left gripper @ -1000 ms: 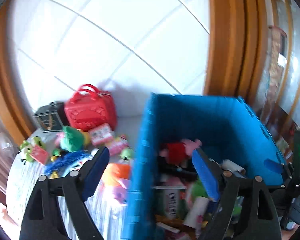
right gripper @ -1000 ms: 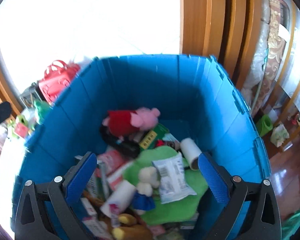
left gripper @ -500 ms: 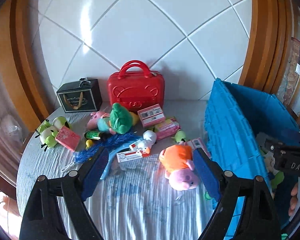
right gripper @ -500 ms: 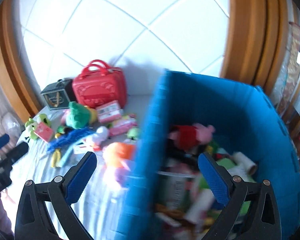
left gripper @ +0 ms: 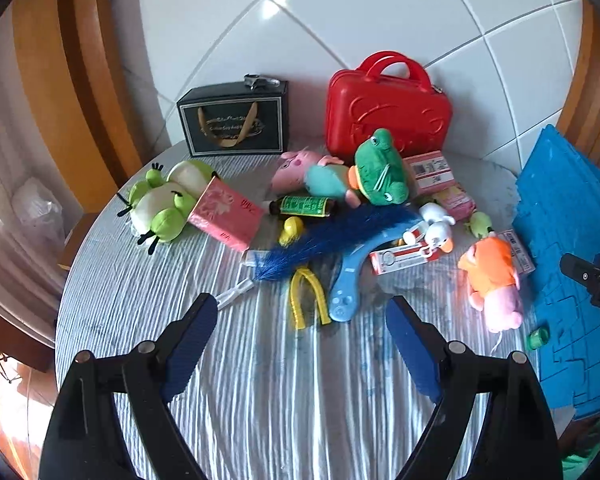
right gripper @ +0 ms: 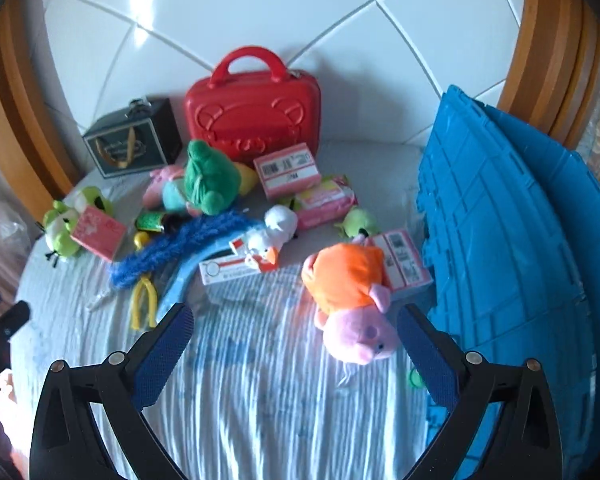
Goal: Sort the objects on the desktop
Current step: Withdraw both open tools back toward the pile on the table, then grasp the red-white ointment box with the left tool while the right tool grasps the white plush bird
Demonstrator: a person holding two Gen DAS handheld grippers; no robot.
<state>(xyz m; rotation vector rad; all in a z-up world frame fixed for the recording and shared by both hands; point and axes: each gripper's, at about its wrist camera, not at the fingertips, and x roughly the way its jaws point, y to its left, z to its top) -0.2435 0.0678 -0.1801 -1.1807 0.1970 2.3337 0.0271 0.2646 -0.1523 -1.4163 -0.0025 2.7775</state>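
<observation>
A pile of toys and boxes lies on the round table (left gripper: pixel 260 400). My left gripper (left gripper: pixel 300 340) is open and empty, above the cloth just short of a yellow clip (left gripper: pixel 306 296) and a blue feather duster (left gripper: pixel 332 236). My right gripper (right gripper: pixel 296 344) is open and empty, with the orange and pink pig plush (right gripper: pixel 352 300) just ahead between its fingers. The pig plush also shows in the left wrist view (left gripper: pixel 492 280). A green frog plush (left gripper: pixel 380 172) and a white duck toy (right gripper: pixel 272 236) lie further back.
A blue crate (right gripper: pixel 500 240) stands at the table's right edge. A red toy suitcase (right gripper: pixel 256 116) and a black gift bag (left gripper: pixel 236 124) stand against the tiled wall. Pink boxes (right gripper: pixel 288 168), a caterpillar plush (left gripper: pixel 160 204) and a small green cap (left gripper: pixel 538 336) lie about.
Both grippers have swung left from over the blue crate to face the table's pile of toys. Both stay open and empty.
</observation>
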